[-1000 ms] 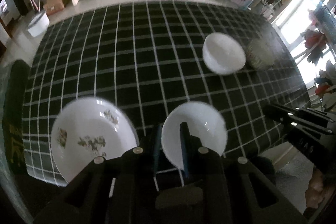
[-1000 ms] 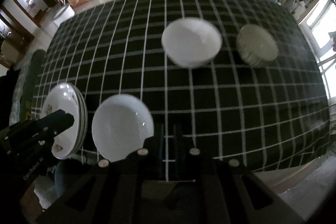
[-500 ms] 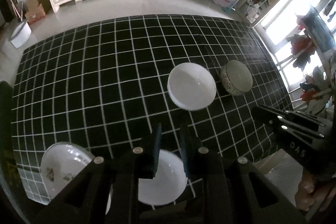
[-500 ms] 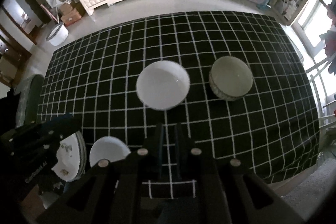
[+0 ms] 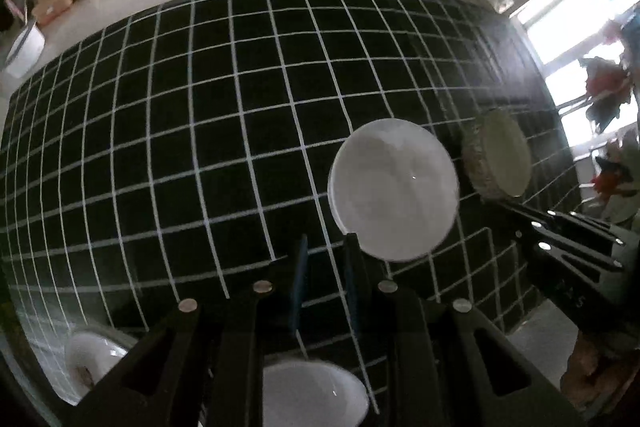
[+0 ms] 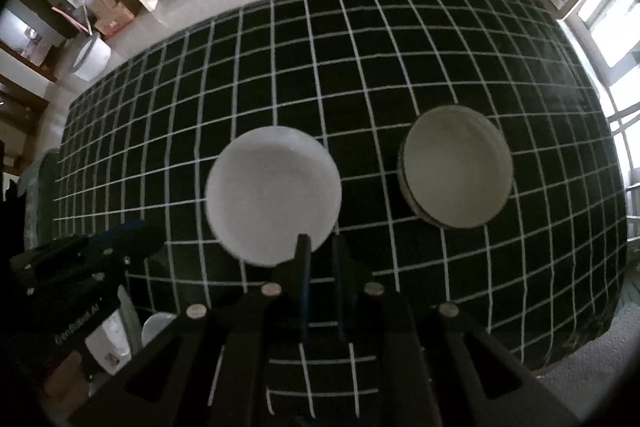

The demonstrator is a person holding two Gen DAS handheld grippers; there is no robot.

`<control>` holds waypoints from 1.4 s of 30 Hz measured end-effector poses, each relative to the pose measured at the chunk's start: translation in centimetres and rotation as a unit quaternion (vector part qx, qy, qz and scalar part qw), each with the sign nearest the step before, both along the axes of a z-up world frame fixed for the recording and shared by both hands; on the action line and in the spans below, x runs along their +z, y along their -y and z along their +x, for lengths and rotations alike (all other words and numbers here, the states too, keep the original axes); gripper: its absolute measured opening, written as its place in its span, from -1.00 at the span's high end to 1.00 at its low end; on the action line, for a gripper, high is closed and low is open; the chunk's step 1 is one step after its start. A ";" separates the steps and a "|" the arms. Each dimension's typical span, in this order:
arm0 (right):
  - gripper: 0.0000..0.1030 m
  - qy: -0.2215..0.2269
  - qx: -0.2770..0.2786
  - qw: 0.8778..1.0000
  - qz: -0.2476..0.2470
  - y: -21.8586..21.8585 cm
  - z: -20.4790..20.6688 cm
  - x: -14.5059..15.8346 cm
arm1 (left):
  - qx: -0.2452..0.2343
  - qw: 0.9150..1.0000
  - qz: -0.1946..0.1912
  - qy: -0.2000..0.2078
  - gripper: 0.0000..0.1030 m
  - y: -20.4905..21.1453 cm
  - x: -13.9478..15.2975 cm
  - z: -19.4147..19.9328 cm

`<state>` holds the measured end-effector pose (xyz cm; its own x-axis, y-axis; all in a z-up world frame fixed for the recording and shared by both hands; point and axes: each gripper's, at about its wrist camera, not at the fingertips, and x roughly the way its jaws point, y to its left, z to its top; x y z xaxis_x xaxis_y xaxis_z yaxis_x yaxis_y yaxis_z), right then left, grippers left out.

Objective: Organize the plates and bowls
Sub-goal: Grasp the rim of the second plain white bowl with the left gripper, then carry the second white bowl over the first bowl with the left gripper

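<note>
We judge the white bowl point(image 6: 273, 195) rigid, glossy and breakable, so the right tool point(image 6: 320, 247), jaws narrow and empty, should pinch its near rim, left of the grey bowl point(image 6: 456, 167).

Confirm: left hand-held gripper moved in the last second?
Yes. It went forward off the near white bowl, which it had straddled, toward the white bowl mid-cloth.

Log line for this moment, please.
left gripper: open, empty | right gripper: open, empty | white bowl, grey bowl: apart on checked cloth
</note>
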<state>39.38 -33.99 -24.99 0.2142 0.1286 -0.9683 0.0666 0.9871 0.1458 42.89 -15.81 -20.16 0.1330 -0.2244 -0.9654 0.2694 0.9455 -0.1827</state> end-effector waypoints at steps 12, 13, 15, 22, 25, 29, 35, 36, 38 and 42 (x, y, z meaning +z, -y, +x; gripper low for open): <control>0.74 -0.033 -0.017 0.999 0.022 1.6 2.1 -4.2 | -0.031 0.999 0.021 -0.016 0.68 2.2 -4.1 2.6; 0.74 -0.033 -0.018 0.999 0.025 1.7 2.1 -4.4 | -0.034 0.999 0.026 -0.019 0.67 2.3 -4.2 2.5; 0.74 -0.035 -0.020 0.999 0.025 1.8 2.1 -4.6 | -0.038 0.999 0.032 -0.023 0.62 2.6 -4.7 2.5; 0.74 -0.036 -0.024 0.999 0.014 1.8 2.4 -5.4 | -0.052 0.997 0.050 -0.021 0.79 3.9 -6.2 2.5; 0.74 -0.049 -0.027 0.998 0.016 1.9 2.2 -6.2 | -0.065 0.996 0.065 -0.015 0.82 4.7 -6.1 2.0; 0.75 -0.056 -0.024 0.998 -0.006 1.0 1.7 -6.4 | -0.070 0.994 0.085 -0.022 0.83 4.8 -6.3 1.7; 0.74 -0.067 -0.006 0.998 0.016 -1.1 0.0 -6.2 | -0.057 0.994 0.080 -0.047 0.83 1.7 -6.6 0.4; 0.74 -0.070 -0.003 0.997 0.020 -1.6 -0.4 -6.2 | -0.056 0.994 0.083 -0.047 0.83 1.0 -6.6 0.0; 0.74 -0.076 0.004 0.997 0.026 -3.0 -1.3 -6.4 | -0.050 0.994 0.089 -0.048 0.83 -0.4 -6.6 -0.8; 0.74 -0.078 0.020 0.996 0.025 -5.5 -2.3 -6.5 | -0.039 0.994 0.090 -0.053 0.83 -3.2 -7.0 -2.2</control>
<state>37.09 -28.45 -31.48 0.0544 0.1837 -0.9815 0.0530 0.9810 0.1866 40.71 -12.59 -27.12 0.0181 -0.0532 -0.9984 0.3317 0.9424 -0.0442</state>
